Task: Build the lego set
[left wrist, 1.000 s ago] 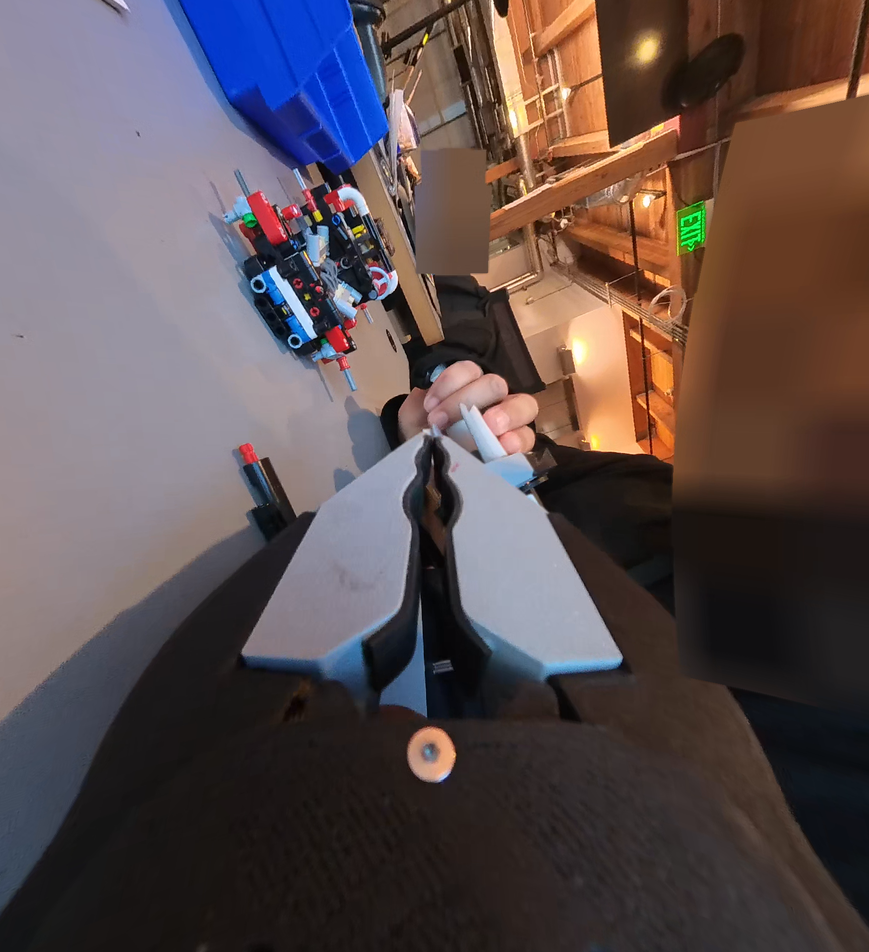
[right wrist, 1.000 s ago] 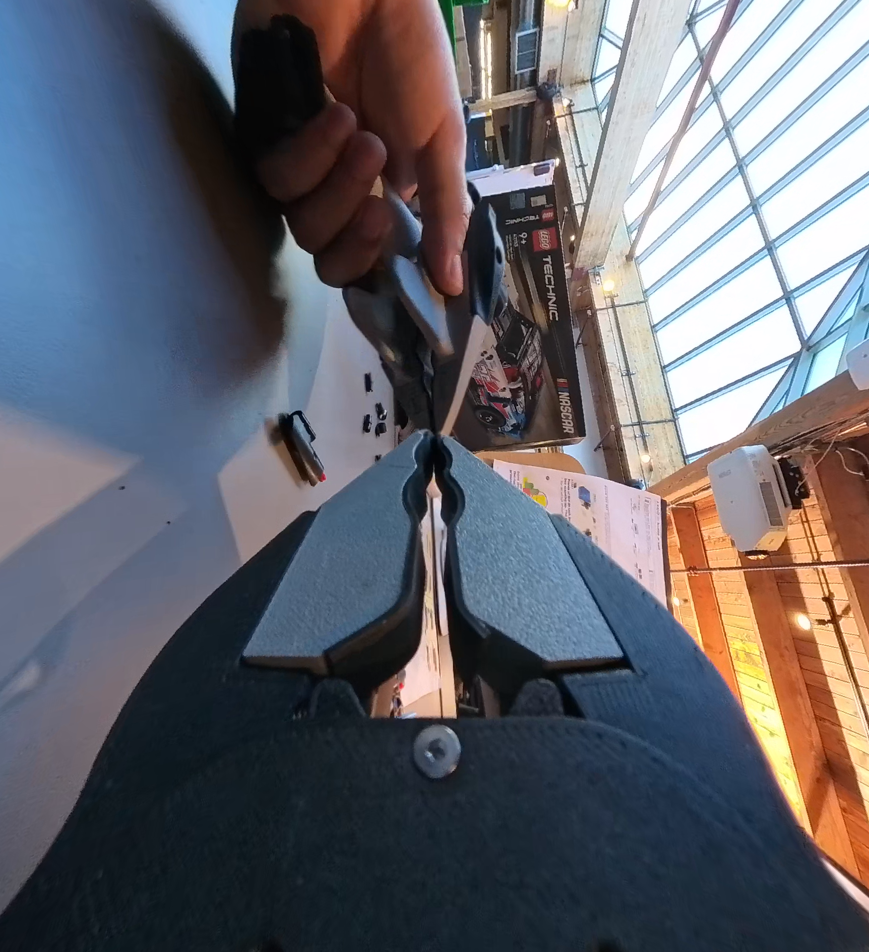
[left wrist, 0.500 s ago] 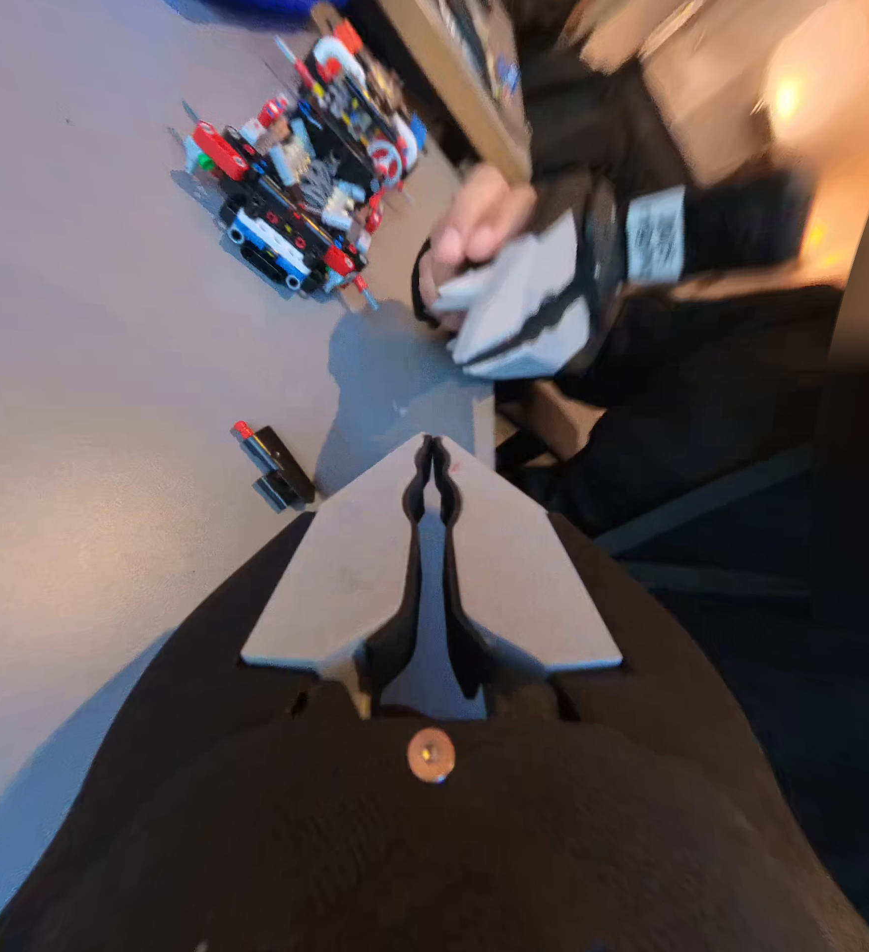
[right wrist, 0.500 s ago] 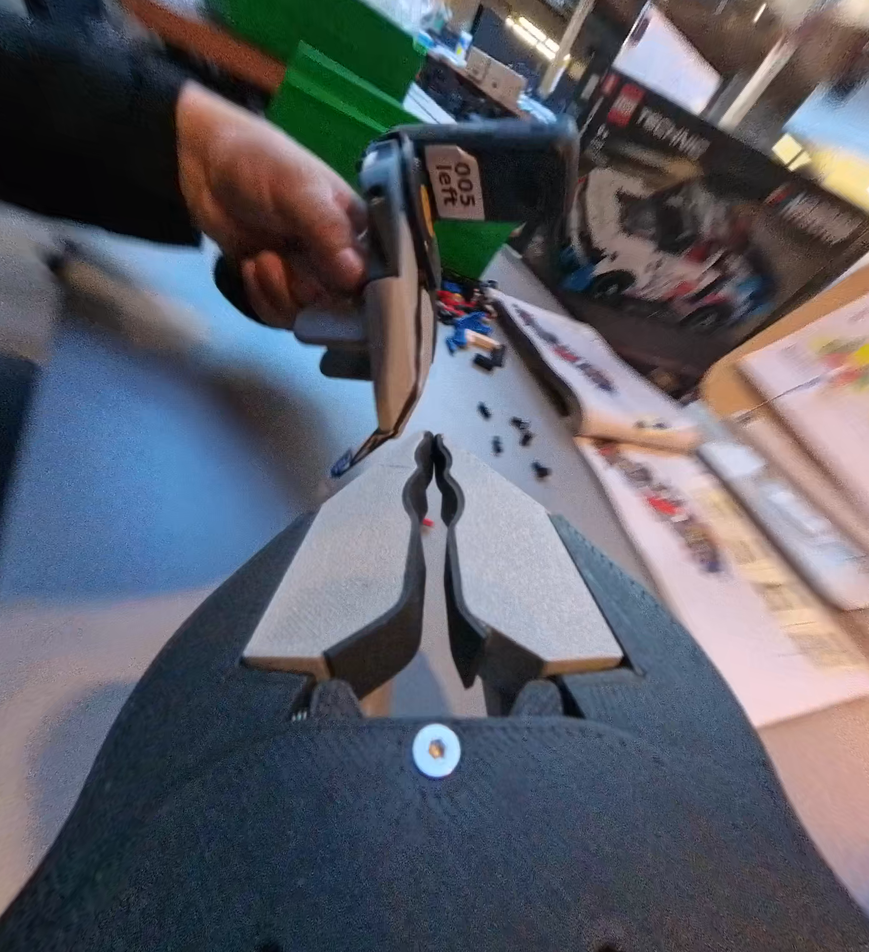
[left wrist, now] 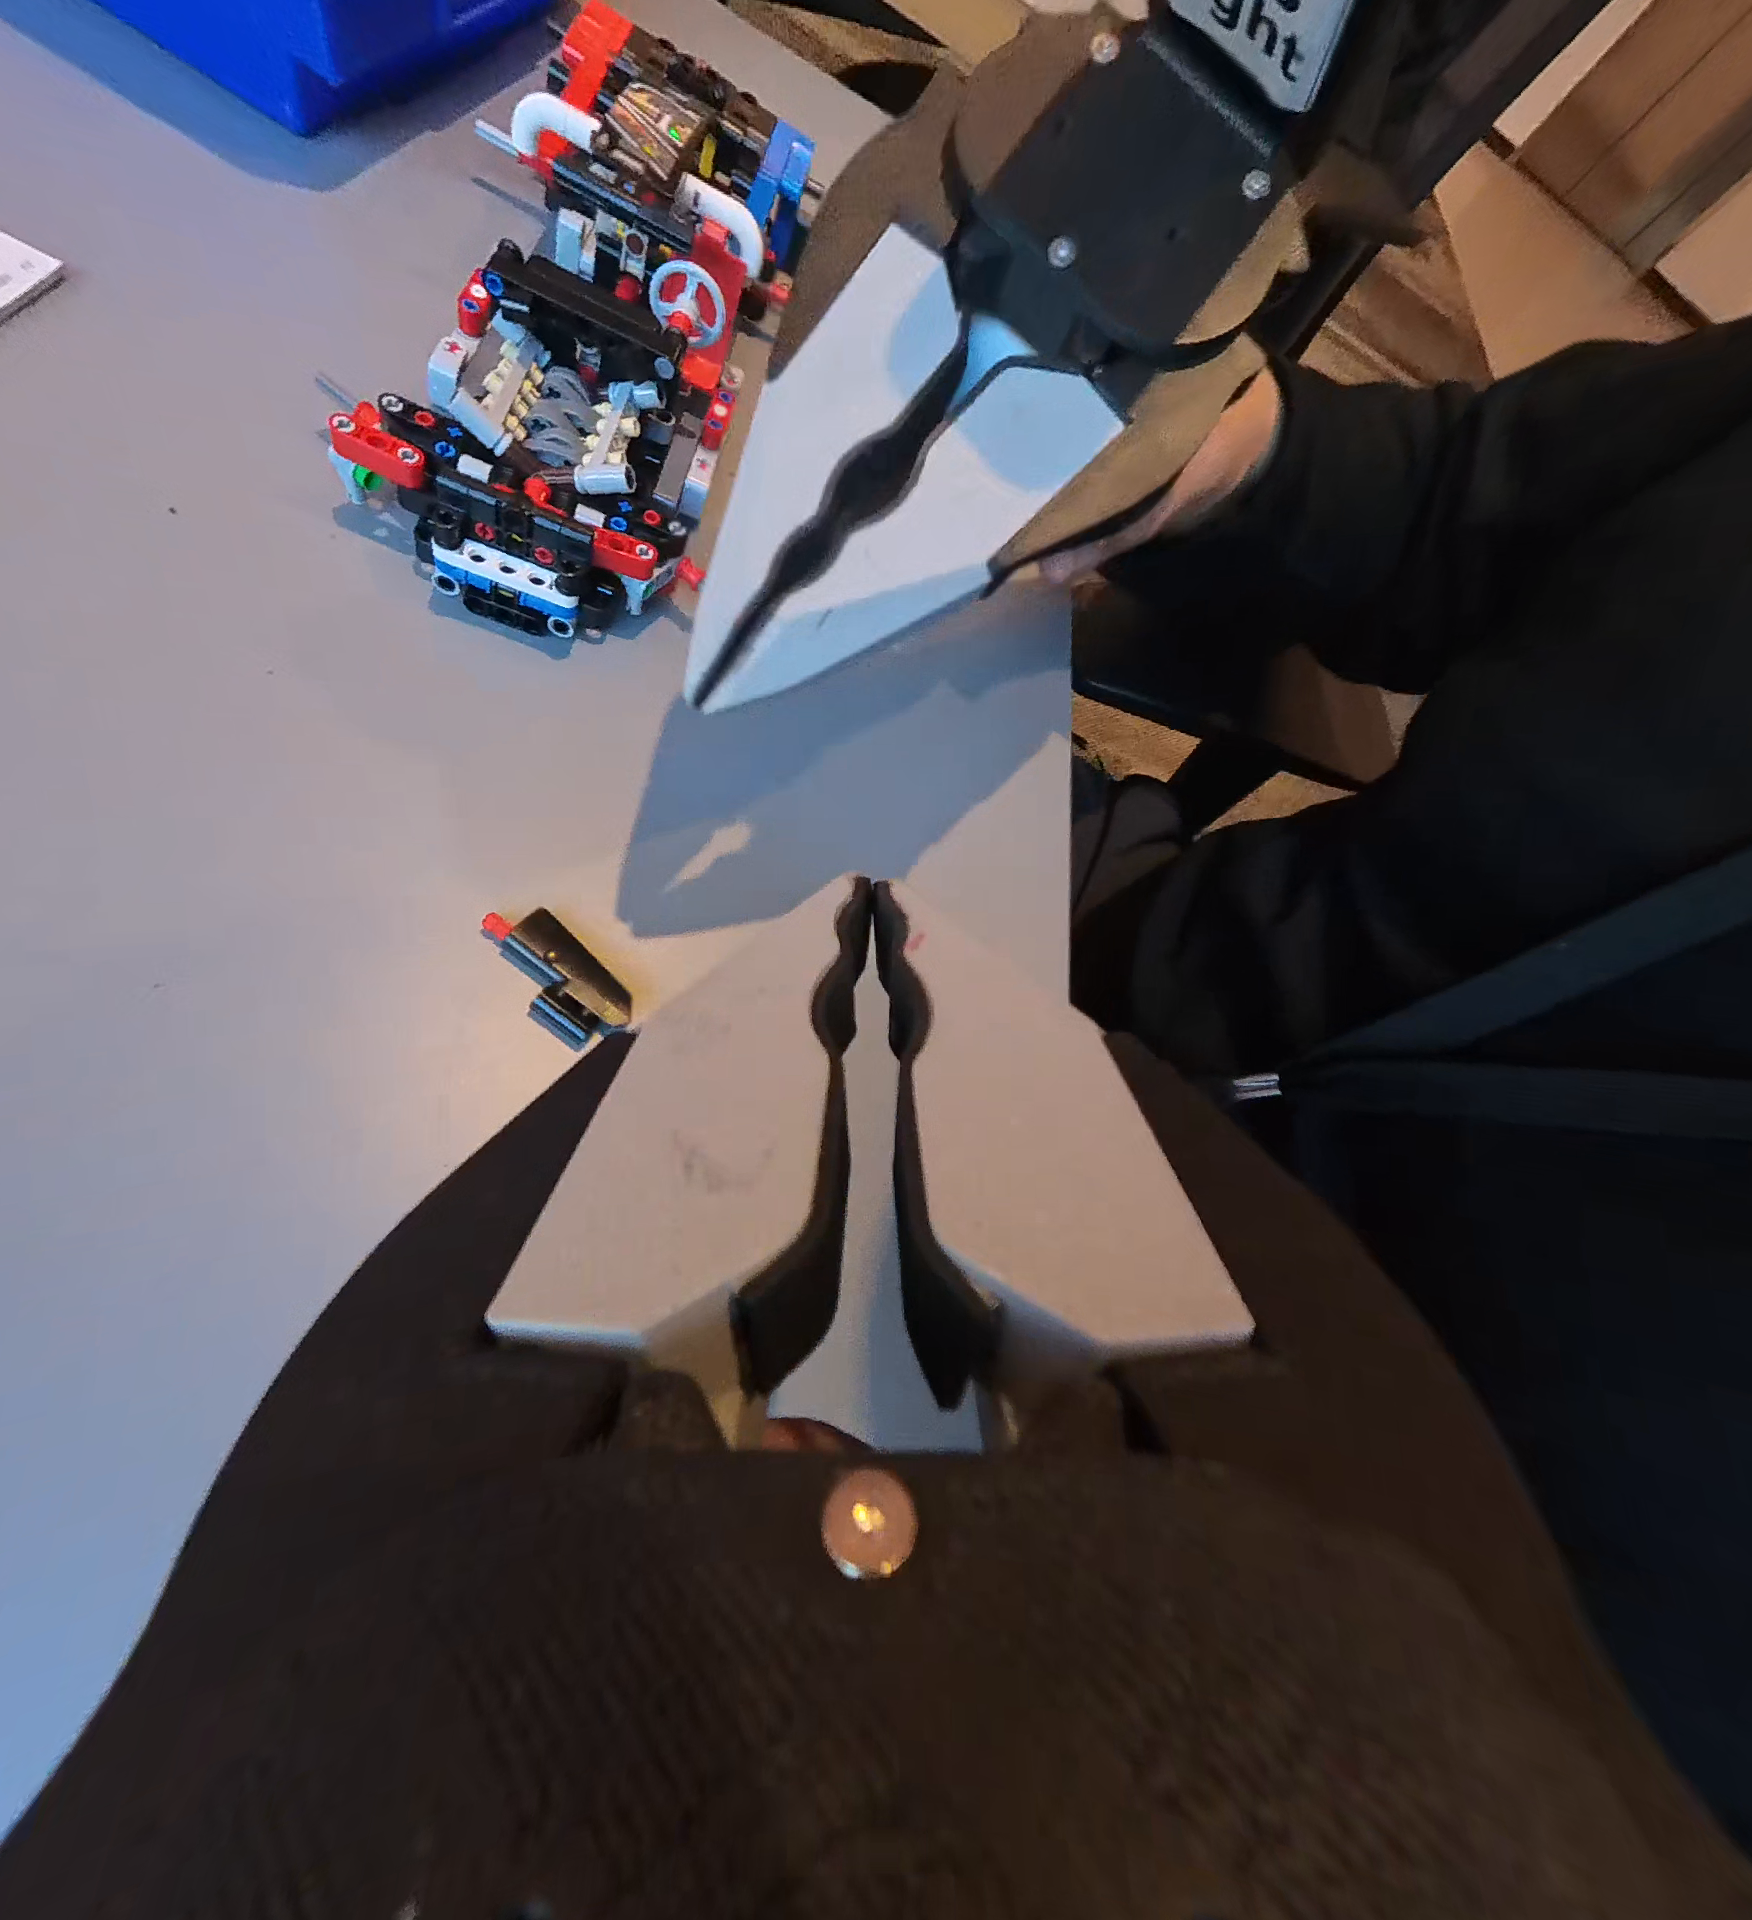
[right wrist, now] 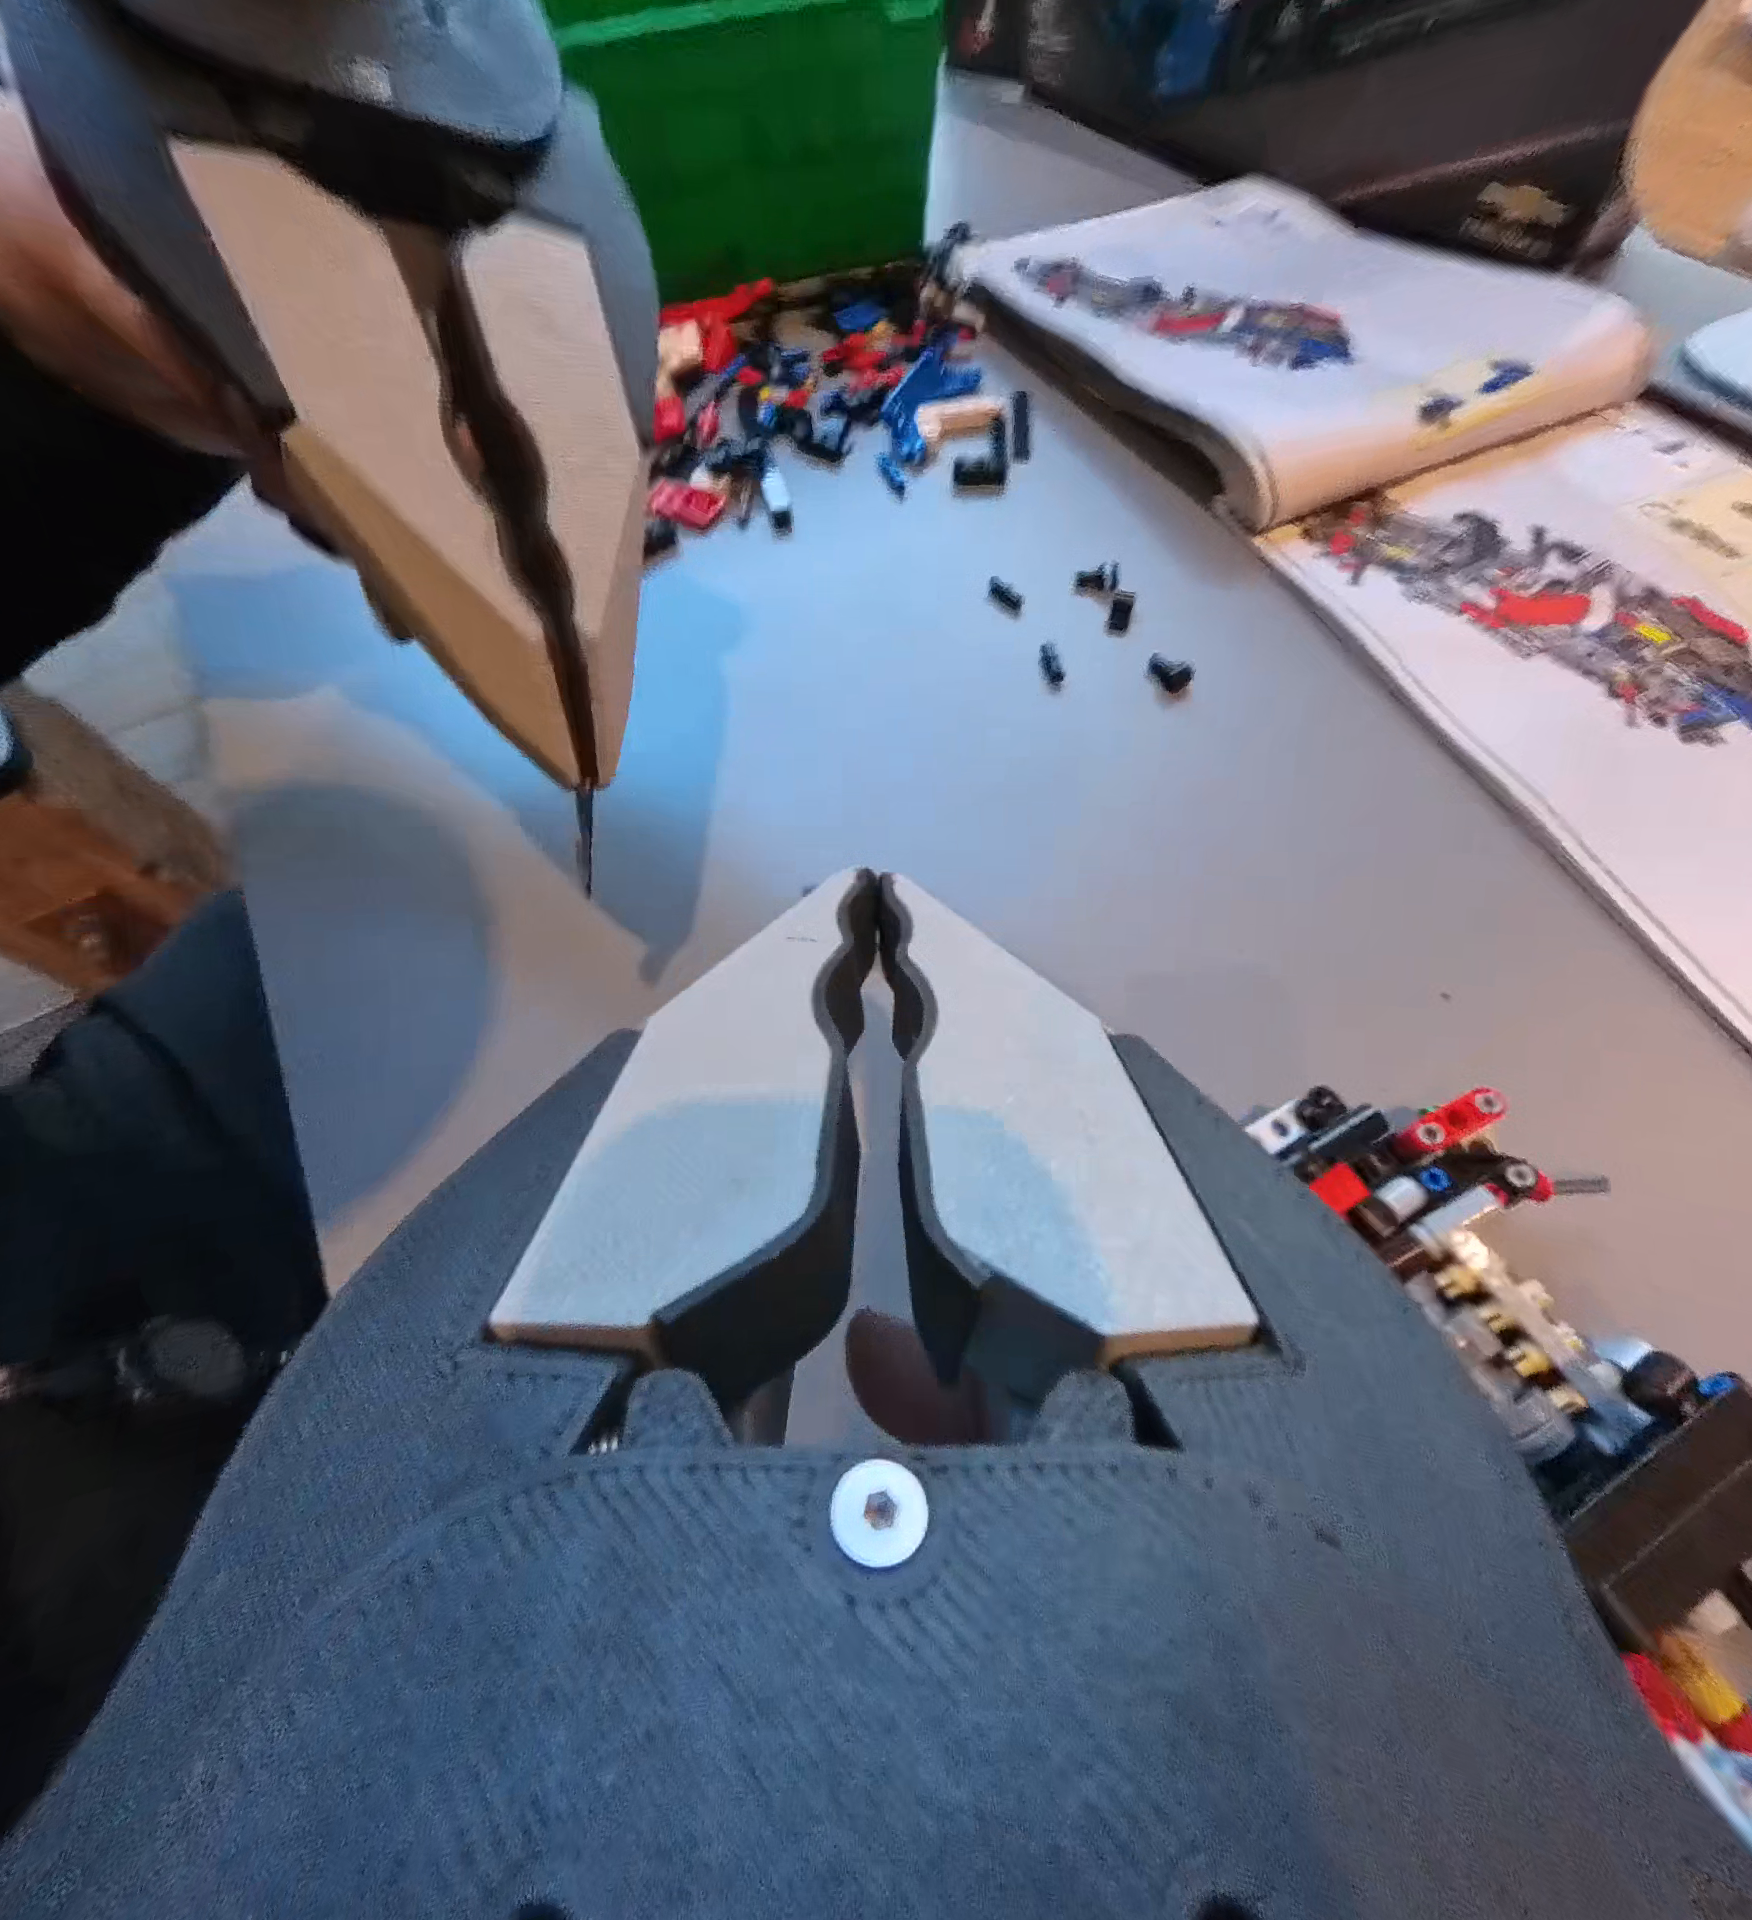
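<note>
- The lego car [left wrist: 581,384], half built in black, red, blue and white, sits on the grey bench [left wrist: 155,831] near its front edge, with a white steering wheel showing on top.
- In the right wrist view the same car [right wrist: 1454,1247] lies low on the right, just beside that tool's body.
- The left tool [left wrist: 870,891] hangs above the bench edge, its two tips pinched all but together; a thin dark sliver pokes from the tips in the right wrist view [right wrist: 584,831], though what it is I cannot tell.
- The right tool [right wrist: 874,883] is drawn narrow too, tips nearly touching and nothing visible between them.
- From the left wrist view the right tool [left wrist: 737,665] points down toward the bench, close beside the car's nose, held by a hand [left wrist: 1194,488] in a black sleeve.
- A small black piece with a red tip [left wrist: 560,971] lies flat on the bench, just left of the left tool and well apart from the car.
- A heap of loose parts [right wrist: 810,405], red, blue and black, sits in front of a green bin [right wrist: 758,135].
- A few tiny black pins [right wrist: 1100,623] are scattered apart from the heap, out in the open.
- An open instruction booklet [right wrist: 1578,665] lies flat on the right, with a folded one [right wrist: 1267,353] behind it.
- A blue bin [left wrist: 332,42] stands at the far side, beyond the car.
</note>
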Demonstrator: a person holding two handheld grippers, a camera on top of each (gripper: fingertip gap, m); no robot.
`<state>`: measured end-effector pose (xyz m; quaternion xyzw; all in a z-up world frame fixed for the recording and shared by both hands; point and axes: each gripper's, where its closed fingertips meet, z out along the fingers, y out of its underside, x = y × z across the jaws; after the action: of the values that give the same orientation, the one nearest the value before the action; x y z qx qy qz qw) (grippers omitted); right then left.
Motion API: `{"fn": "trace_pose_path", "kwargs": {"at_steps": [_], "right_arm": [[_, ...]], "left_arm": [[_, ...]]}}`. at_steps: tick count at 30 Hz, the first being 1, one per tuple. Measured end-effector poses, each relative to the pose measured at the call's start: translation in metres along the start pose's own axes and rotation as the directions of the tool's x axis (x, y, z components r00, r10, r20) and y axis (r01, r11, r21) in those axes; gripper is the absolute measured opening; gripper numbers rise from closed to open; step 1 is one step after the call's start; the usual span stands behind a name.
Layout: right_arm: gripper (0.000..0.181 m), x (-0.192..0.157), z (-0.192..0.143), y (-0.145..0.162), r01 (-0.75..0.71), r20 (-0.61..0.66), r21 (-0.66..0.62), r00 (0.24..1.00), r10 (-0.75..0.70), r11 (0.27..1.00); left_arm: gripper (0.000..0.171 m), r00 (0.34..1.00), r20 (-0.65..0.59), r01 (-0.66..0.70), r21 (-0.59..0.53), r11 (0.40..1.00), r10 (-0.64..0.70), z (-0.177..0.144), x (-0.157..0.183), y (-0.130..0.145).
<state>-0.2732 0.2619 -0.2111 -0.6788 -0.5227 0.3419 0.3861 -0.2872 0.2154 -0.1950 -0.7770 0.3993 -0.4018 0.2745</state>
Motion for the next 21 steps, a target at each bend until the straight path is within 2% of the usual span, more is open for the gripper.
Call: {"fn": "trace_pose_path", "kwargs": {"at_steps": [2,3,6,7,9,11,14,21], "right_arm": [[0.049,-0.013,0.001,0.001,-0.002,0.063,-0.014,0.998,0.003,1.000],[0.049,-0.016,0.002,0.002,-0.011,0.079,-0.033,0.997,0.014,0.999],[0.084,-0.021,0.001,0.000,-0.045,0.120,-0.050,0.991,0.051,0.998],[0.072,-0.026,0.000,-0.003,-0.036,0.153,-0.038,0.987,0.042,0.999],[0.031,-0.039,-0.004,-0.010,-0.017,0.229,-0.008,0.973,0.018,1.000],[0.008,-0.049,-0.006,-0.017,-0.006,0.290,0.016,0.957,0.001,1.000],[0.003,-0.056,-0.003,-0.020,-0.020,0.363,0.009,0.932,0.015,1.000],[0.005,-0.061,0.008,-0.012,-0.041,0.401,-0.012,0.915,0.042,0.999]], "left_arm": [[0.000,1.000,0.006,-0.008,-0.005,1.000,0.008,-0.001,0.000,0.001],[0.000,1.000,0.002,-0.005,-0.006,1.000,0.005,-0.002,0.001,0.001],[0.000,1.000,-0.019,0.010,0.003,1.000,-0.010,-0.006,0.002,0.002],[0.000,1.000,-0.028,0.010,-0.001,1.000,-0.010,-0.007,0.004,0.004],[0.000,0.999,-0.034,-0.002,-0.019,1.000,0.001,-0.006,0.005,0.007],[0.000,0.999,-0.037,-0.017,-0.039,0.999,0.016,-0.006,0.006,0.011],[0.000,0.999,-0.051,-0.016,-0.038,0.999,0.014,-0.004,0.009,0.012],[0.000,0.998,-0.055,-0.023,-0.031,0.999,0.021,-0.001,0.011,0.013]]}}
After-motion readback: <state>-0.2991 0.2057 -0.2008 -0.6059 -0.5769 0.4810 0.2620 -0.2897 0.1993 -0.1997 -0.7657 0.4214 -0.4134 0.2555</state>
